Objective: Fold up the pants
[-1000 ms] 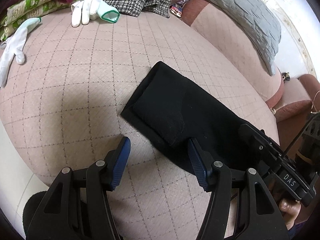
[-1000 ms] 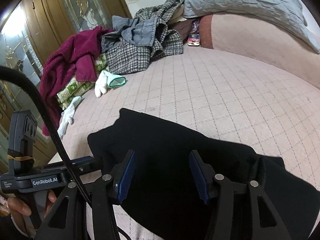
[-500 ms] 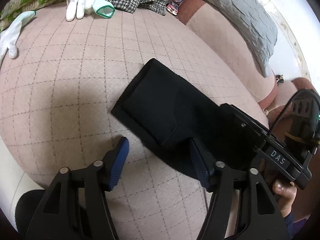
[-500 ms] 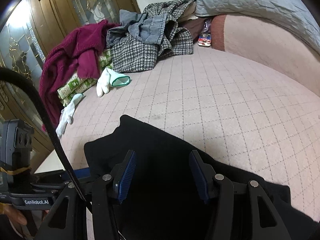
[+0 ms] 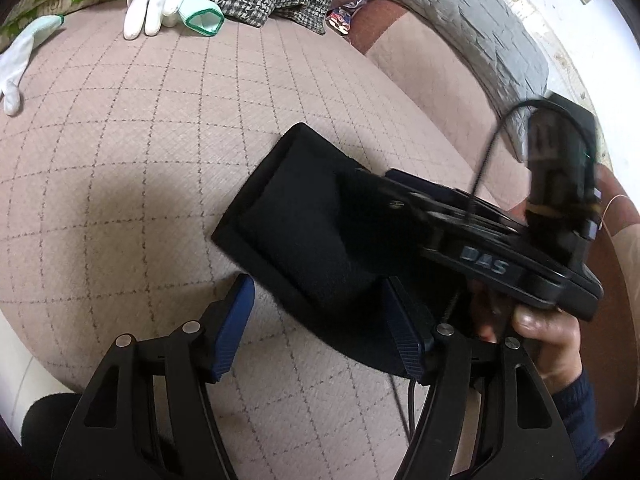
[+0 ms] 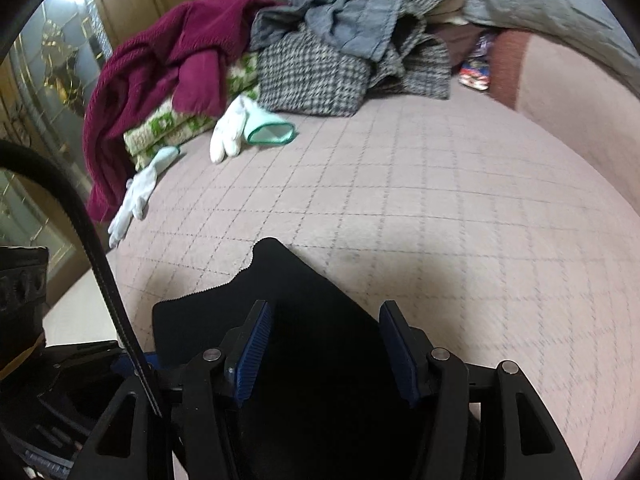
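1. The letters "DAS" stand in pale raised capitals on the black side of the right hand-held gripper (image 5: 372, 196), near where the person's hand (image 5: 548, 336) grips it, in the left wrist view. The letters are a little blurred but readable.
2. A faint line of pale print runs along the black body of the left hand-held gripper (image 6: 132, 360) at the bottom left corner of the right wrist view; it is too blurred and cut off to read.
3. A small colourful packet (image 6: 474, 66) lies by the clothes pile at the far edge of the bed; its print is too small to read.
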### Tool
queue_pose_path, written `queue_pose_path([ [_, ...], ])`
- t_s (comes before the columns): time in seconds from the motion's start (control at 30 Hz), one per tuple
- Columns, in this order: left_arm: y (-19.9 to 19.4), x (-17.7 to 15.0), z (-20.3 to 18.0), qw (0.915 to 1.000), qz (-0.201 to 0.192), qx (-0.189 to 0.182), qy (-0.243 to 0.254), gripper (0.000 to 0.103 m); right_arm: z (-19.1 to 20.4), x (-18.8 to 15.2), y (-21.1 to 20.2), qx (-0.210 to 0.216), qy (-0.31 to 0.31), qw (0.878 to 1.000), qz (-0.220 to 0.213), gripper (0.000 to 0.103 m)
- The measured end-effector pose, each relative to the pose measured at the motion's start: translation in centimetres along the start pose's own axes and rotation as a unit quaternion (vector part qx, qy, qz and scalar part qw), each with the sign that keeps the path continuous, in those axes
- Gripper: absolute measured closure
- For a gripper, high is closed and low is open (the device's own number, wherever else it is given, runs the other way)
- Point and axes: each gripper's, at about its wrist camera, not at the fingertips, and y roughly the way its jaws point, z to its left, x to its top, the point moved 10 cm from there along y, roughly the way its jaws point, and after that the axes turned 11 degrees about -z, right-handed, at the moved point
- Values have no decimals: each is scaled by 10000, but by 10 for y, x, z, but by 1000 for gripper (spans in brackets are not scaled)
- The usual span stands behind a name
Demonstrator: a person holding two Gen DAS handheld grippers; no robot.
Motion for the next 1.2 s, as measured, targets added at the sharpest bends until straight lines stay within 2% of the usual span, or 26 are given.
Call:
queue_pose_path([
  [0.17,1,0,-2,10000,-75,4,47,36,1,-2,24,125,-64,9995,288,44],
  [0.37,5,2,-3,9998,-173,-34,30,34,1,-2,33,386,170,9986,330,44],
  [0.53,7,6,-3,9997,-229,-80,-26,34,11,-2,32,486,-25,9983,313,72],
  [0.57,7,7,-4,9996,-254,-82,8,37,14,-2,31,493,-107,9983,280,77],
  [0.6,7,8,-4,9996,-277,-69,43,42,16,-1,30,454,-198,9985,233,79],
  [0.67,9,9,-5,9996,-268,-57,88,62,20,1,26,339,-380,9986,120,87],
  [0.77,6,11,-8,9993,-334,-85,161,72,21,7,15,229,-365,9990,-97,88],
  [0.93,-11,16,-18,9974,-560,-70,456,79,23,20,-7,230,-185,9987,-425,89],
  [1.03,-28,23,-34,9947,-759,-187,669,81,22,31,-30,222,-52,9973,-697,89],
  [1.2,-57,28,-92,9815,-1128,-515,1458,81,10,44,-89,259,406,9889,-1405,90],
])
